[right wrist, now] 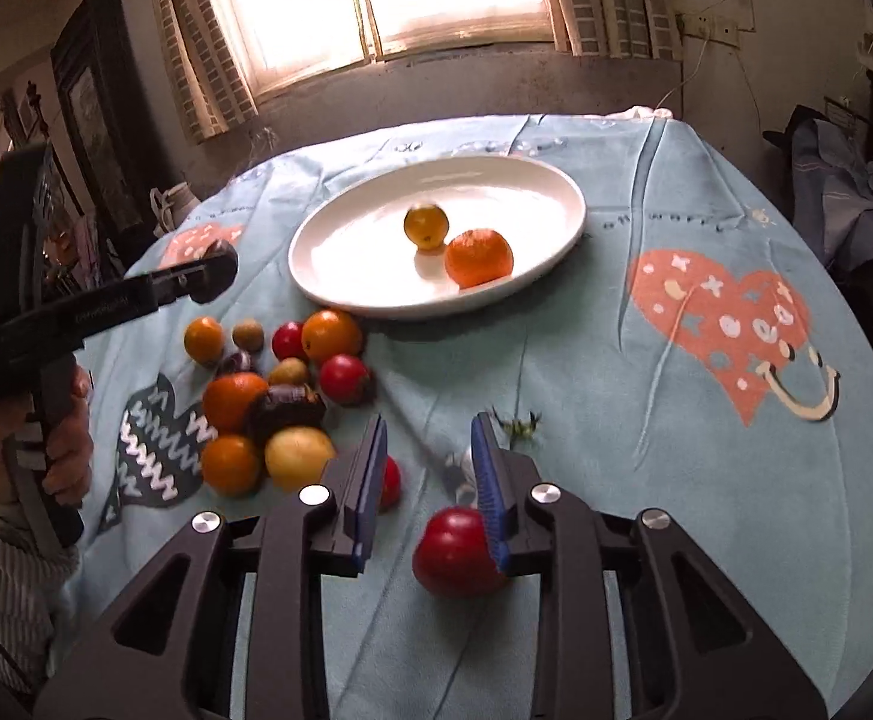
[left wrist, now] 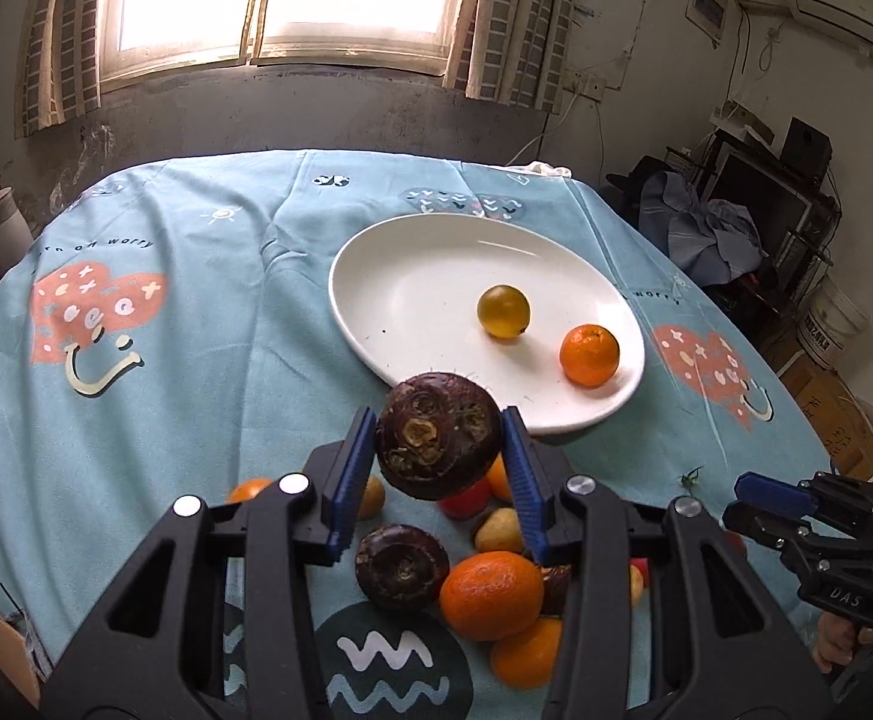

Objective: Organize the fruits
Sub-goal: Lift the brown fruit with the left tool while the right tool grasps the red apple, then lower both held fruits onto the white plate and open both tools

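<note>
Item: dark water chestnut (left wrist: 438,435), flattened round, rough brown-purple skin with a scarred crown facing my left camera. I have it clamped across its widest part in the left gripper (left wrist: 440,438), lifted off the cloth, just near of the white plate's (left wrist: 376,264) near rim.

Handling, as I judge it: light, hard, not fragile. The skin looks dry and gives the pads grip, but the domed sides could let it squirt out if I squeeze off-centre. Best hold is across the broad middle, as now.

Already on the plate: a yellow-green fruit (left wrist: 503,311) and a mandarin (left wrist: 589,355), apart from each other, right of centre.

Remaining stock: a heap of mandarins, red fruits and more chestnuts on the blue tablecloth (left wrist: 196,360), near and left of the plate.

Right gripper (right wrist: 430,474): jaws apart, nothing pressed between them. A red fruit (right wrist: 454,552) lies just below, against the right pad; smooth, likely slippery, softer than the chestnut.
</note>
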`<act>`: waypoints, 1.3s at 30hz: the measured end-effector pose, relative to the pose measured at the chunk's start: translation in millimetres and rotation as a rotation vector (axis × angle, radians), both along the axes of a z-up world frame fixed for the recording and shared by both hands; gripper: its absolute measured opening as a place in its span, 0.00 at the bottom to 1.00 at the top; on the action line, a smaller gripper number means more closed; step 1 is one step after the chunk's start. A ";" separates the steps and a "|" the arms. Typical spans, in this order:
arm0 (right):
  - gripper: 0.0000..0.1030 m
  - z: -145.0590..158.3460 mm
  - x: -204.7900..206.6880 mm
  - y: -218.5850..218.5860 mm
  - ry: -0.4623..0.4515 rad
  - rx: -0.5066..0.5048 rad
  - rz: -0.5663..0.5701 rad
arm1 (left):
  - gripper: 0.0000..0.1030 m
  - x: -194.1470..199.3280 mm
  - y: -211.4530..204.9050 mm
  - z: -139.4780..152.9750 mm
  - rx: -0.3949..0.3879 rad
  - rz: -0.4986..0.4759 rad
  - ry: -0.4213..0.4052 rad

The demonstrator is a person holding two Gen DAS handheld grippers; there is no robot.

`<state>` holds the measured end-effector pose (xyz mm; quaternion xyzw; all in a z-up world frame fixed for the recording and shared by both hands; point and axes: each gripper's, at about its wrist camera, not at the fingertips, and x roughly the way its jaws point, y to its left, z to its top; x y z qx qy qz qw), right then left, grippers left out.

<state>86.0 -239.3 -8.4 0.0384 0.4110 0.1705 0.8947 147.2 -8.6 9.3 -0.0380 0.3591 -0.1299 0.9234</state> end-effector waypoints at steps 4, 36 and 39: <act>0.34 -10.0 -18.9 -5.6 -0.017 -0.051 -0.005 | 0.42 -2.3 8.5 -14.1 0.003 0.012 0.035; 0.37 23.1 135.9 25.2 -0.089 0.091 -0.090 | 0.42 113.2 -33.0 -19.4 0.027 0.053 0.098; 0.38 12.3 144.6 26.2 -0.060 0.097 -0.076 | 0.44 120.2 -36.9 -30.5 0.028 0.028 0.110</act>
